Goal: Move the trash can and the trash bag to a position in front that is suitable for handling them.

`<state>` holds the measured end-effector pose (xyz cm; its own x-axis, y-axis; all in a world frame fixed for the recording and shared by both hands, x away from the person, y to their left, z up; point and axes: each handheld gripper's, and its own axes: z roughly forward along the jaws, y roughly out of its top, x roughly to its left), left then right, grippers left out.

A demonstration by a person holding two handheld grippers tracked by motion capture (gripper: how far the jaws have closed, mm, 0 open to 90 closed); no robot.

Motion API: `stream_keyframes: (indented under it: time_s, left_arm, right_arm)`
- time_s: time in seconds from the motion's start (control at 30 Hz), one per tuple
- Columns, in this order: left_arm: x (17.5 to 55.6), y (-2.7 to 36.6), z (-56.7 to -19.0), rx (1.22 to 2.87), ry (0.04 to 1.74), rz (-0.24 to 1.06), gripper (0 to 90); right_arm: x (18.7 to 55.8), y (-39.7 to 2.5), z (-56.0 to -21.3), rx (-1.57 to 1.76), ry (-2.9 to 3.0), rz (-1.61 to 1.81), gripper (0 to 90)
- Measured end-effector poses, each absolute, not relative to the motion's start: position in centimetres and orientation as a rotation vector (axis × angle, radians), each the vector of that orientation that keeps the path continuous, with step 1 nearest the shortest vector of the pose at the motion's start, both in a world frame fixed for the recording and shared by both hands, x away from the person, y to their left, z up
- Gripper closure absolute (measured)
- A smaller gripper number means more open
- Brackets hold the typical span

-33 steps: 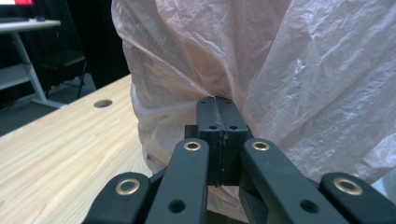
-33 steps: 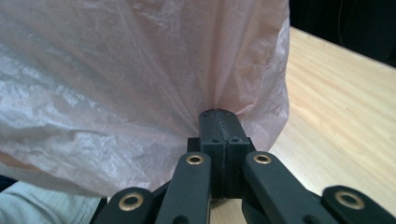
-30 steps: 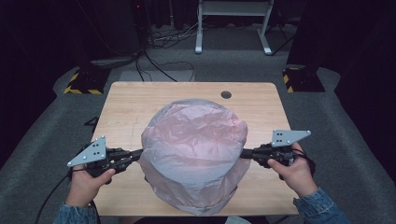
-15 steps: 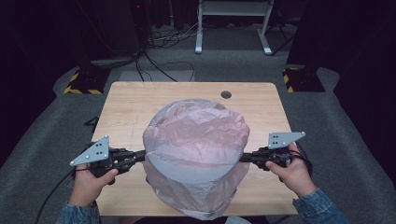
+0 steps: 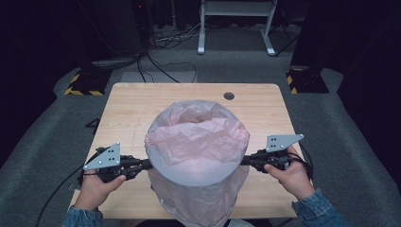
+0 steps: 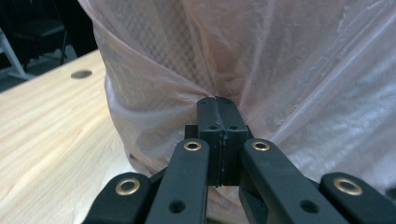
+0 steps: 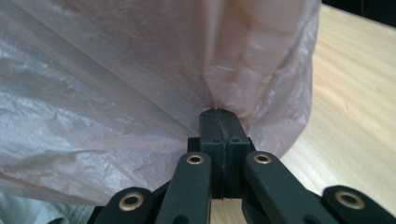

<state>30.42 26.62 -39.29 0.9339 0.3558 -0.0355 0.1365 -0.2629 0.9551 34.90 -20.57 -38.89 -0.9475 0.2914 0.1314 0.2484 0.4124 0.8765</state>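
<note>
Both pairs of jaws are pressed fully together, each pinching a fold of the pink plastic bag (image 5: 196, 142). Of what lies in view, the wooden table (image 5: 132, 109) is largest, pale and grained, with a small round hole (image 5: 229, 96) near its far edge. On it, toward the near side and between the two hands, stands the bag, thin, crinkled and translucent, drawn over a round bin (image 5: 198, 168) whose grey wall shows below the bag's bunched top; the loose film hangs down past the table's near edge.

The high view gives the whole layout: the left gripper (image 5: 144, 164) meets the bag at its left flank, the right gripper (image 5: 243, 159) at its right, level with each other. The left gripper view (image 6: 218, 103) adds what the high view cannot: a fine mesh pattern of the bin wall seen through the film, and creases fanning out from the closed tips. The right gripper view (image 7: 219, 114) shows the same fan of taut creases running from its tips, with bare tabletop to one side.
</note>
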Motion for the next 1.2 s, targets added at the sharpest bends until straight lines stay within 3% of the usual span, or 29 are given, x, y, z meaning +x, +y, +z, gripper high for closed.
stream_keyframes:
  time_s: [0.5, 1.2]
  left_arm:
    - [30.5, 26.4, -41.3, 1.882, 0.391, 0.180, 90.0]
    - [31.7, 28.7, -47.5, 1.996, 0.606, 0.163, 90.0]
  right_arm:
    - [34.8, -20.1, -41.5, 0.538, 2.693, 1.515, 90.0]
    - [35.9, -21.1, -48.8, 0.710, 2.809, 1.250, 90.0]
